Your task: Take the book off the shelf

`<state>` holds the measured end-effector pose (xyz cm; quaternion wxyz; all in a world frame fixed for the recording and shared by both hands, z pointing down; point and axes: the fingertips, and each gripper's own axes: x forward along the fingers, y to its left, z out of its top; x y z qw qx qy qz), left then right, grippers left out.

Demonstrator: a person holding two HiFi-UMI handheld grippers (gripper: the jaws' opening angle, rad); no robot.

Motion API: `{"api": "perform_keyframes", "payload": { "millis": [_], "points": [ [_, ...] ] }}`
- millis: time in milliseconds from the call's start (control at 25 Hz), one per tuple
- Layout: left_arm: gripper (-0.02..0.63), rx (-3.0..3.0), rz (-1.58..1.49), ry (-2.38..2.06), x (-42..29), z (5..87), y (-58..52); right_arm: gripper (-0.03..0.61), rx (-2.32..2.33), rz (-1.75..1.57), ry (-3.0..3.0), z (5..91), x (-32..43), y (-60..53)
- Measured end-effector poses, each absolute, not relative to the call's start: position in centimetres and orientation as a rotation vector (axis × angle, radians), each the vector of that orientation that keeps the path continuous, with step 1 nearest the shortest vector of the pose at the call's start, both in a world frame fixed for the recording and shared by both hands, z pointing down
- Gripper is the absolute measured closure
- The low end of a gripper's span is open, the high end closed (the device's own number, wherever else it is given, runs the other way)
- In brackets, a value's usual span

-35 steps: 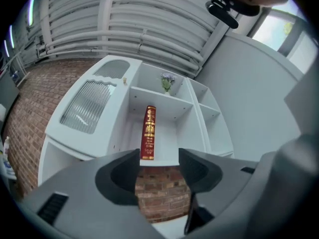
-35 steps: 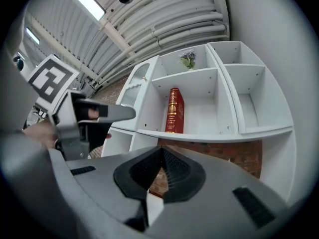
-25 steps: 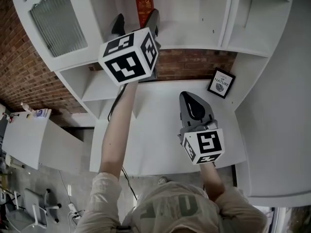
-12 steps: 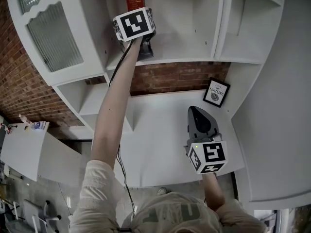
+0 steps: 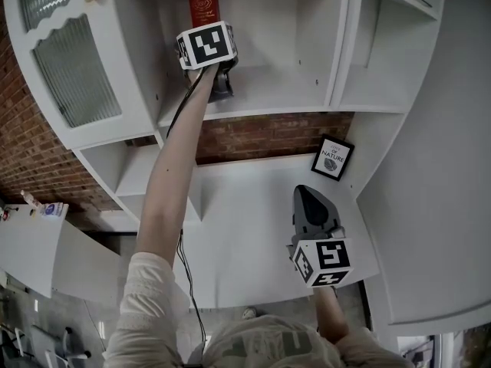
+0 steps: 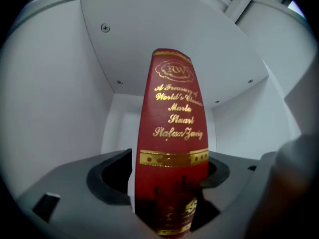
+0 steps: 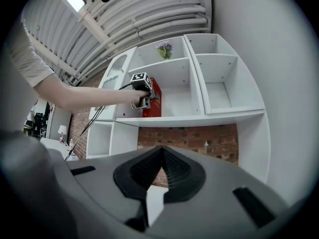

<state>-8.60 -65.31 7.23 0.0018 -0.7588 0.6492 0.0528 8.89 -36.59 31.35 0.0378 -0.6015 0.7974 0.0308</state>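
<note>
A red book (image 5: pixel 203 2) with gold lettering stands upright in the middle shelf compartment (image 5: pixel 261 102). My left gripper (image 5: pixel 204 27) is raised to it at arm's length. In the left gripper view the book's spine (image 6: pixel 172 133) fills the space between the two jaws of the left gripper (image 6: pixel 169 169); a thin white strip shows between the left jaw and the spine. The right gripper view shows the book (image 7: pixel 152 101) with the left gripper's marker cube against it. My right gripper (image 5: pixel 308 196) hangs low over the desk, shut and empty, its pads meeting in its own view (image 7: pixel 162 156).
A framed picture (image 5: pixel 333 158) leans at the back right of the white desk (image 5: pixel 245 228). A cabinet door with ribbed glass (image 5: pixel 73 60) stands left of the book's compartment, open compartments (image 5: pixel 376 44) to its right. Brick wall (image 5: pixel 261 136) shows behind.
My left gripper has gone up from above the desk into the shelf compartment, and its jaws now straddle the book's spine. The right gripper has stayed low over the desk.
</note>
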Motion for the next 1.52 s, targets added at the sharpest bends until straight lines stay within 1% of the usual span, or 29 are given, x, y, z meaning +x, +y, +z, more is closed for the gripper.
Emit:
{"api": "perform_keyframes", "payload": {
  "millis": [120, 240, 520, 960, 1240, 1520],
  "points": [
    [0.253, -2.398, 0.15, 2.029, -8.2, 7.5, -66.2, 0.566, -1.86, 0.088, 2.438, 31.5, 9.2, -36.8],
    [0.283, -2.388, 0.123, 2.025, -8.0, 7.6, -66.6, 0.566, -1.87, 0.079, 2.43, 31.6, 9.6, -37.1],
    [0.305, -2.385, 0.091, 2.018, -7.9, 7.5, -66.4, 0.566, -1.855, 0.076, 2.43, 31.6, 9.2, -37.2],
    [0.363, -2.318, 0.072, 2.098, -8.5, 7.6, -65.5, 0.566, -1.824, 0.065, 2.452, 31.7, 8.4, -36.8],
    [0.368, -2.318, 0.109, 2.087, -9.1, 7.3, -62.3, 0.566, -1.781, 0.08, 2.468, 30.8, 7.7, -35.6],
    [0.368, -2.282, 0.134, 2.059, -10.5, 6.8, -57.3, 0.566, -1.688, 0.127, 2.521, 29.4, 4.7, -33.8]
  ]
}}
